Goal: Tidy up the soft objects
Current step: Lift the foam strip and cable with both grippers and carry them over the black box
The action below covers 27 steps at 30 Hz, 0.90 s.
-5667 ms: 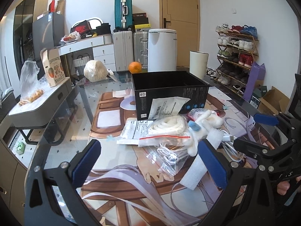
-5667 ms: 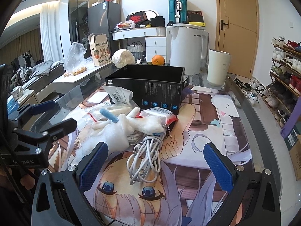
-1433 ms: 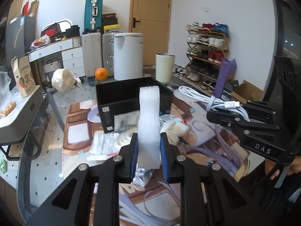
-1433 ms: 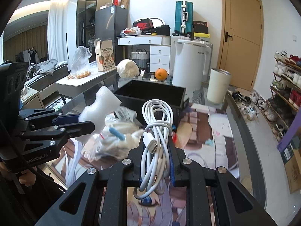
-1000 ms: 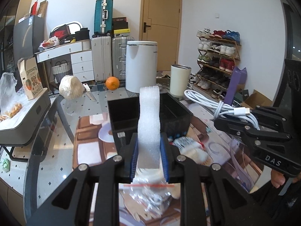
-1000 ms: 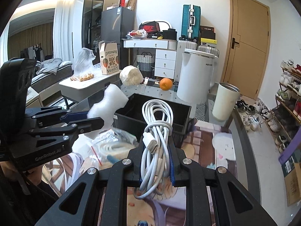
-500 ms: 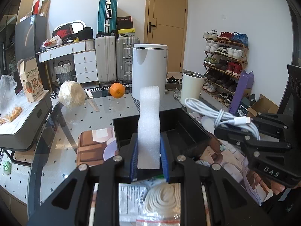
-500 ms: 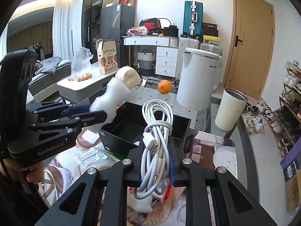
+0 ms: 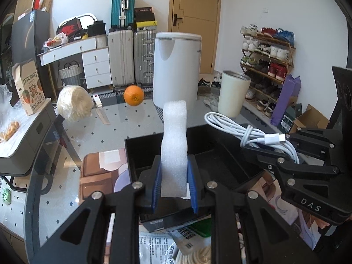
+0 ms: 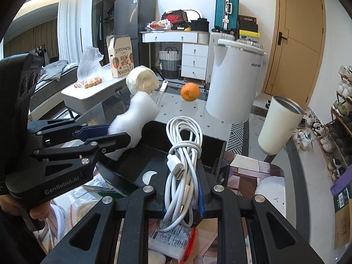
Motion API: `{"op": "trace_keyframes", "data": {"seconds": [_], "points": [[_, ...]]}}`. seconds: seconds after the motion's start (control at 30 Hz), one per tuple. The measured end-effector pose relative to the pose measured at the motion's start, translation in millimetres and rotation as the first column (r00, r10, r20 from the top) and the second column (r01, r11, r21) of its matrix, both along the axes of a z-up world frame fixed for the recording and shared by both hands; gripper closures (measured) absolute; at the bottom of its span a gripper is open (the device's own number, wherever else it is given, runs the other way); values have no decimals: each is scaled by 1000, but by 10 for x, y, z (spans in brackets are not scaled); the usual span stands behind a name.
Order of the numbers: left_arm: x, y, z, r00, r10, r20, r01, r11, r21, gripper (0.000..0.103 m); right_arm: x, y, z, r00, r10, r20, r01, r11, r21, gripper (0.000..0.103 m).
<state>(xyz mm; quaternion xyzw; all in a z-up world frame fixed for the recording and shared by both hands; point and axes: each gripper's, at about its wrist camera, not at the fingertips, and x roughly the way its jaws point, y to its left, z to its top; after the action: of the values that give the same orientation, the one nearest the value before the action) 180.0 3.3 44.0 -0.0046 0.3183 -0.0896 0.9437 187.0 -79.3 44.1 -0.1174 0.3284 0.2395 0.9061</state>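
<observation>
Delivery step in hand: left gripper clamps the white foam strip and right gripper clamps the coiled white cable, both above the black box; next move, by judgement, lower and release inside.

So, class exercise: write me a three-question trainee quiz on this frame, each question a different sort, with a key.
1. True or false: the left gripper is clamped on a white foam strip.
2. The right gripper holds: A) an orange, B) a coiled white cable, C) a tumbler.
3. Fill in: both grippers are held above the open black ____.

Key: 1 true; 2 B; 3 box.
</observation>
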Motion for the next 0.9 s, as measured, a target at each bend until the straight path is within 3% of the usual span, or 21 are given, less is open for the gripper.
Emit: {"op": "trace_keyframes", "data": {"seconds": [0.47, 0.63, 0.9], "points": [[272, 3, -237, 998, -15, -67, 16, 1000, 19, 83, 331, 159, -242, 998, 20, -62, -22, 999, -39, 84], [276, -34, -304, 996, -40, -85, 45, 998, 54, 83, 349, 167, -252, 997, 24, -80, -28, 999, -46, 84], [243, -27, -288, 992, -60, -114, 66, 997, 45, 83, 290, 170, -247, 993, 40, -115, -46, 997, -57, 84]]}}
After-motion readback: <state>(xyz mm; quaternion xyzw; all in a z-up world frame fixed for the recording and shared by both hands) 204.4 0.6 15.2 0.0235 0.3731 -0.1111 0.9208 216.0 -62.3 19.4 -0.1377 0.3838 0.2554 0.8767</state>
